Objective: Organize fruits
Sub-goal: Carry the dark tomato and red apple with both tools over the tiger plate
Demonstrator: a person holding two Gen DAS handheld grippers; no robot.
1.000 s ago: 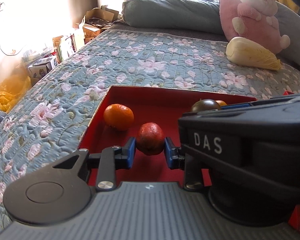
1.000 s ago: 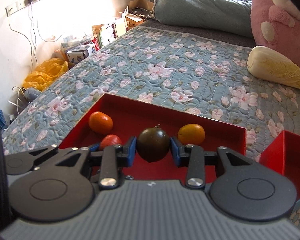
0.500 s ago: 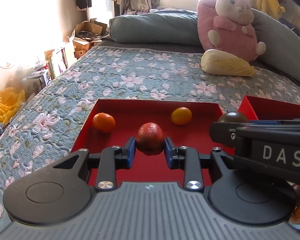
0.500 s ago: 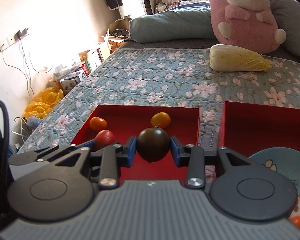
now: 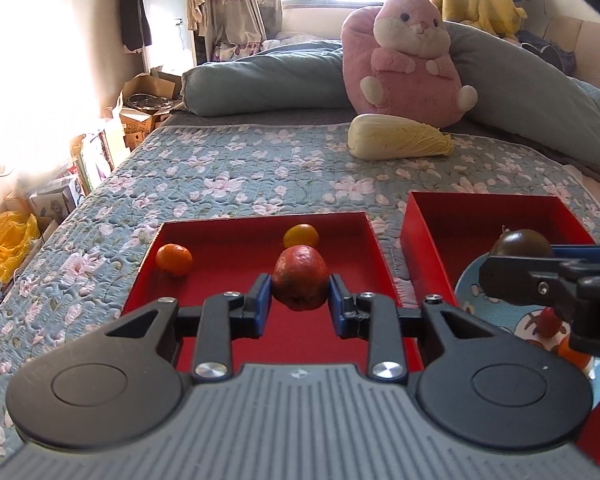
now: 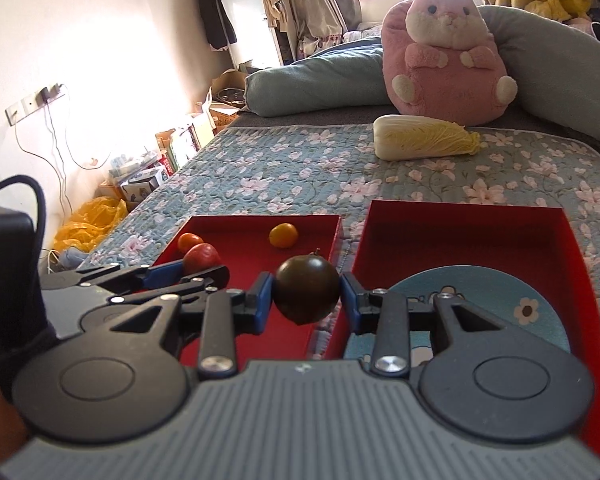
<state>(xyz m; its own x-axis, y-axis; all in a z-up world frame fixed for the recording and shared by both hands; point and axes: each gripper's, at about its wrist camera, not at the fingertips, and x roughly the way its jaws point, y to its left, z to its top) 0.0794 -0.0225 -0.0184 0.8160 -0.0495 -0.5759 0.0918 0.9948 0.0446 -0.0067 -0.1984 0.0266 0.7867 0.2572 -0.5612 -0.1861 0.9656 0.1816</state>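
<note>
Left tool [image 5: 299, 302] is clamping a red fruit [image 5: 299, 282] above the left red tray [image 5: 374, 236]; right tool [image 6: 307, 302] is pinching a dark tomato [image 6: 307, 294] over the gap between the trays. Risk: round fruit slipping from the narrow pads and rolling across the bed. No legible writing showing.
</note>
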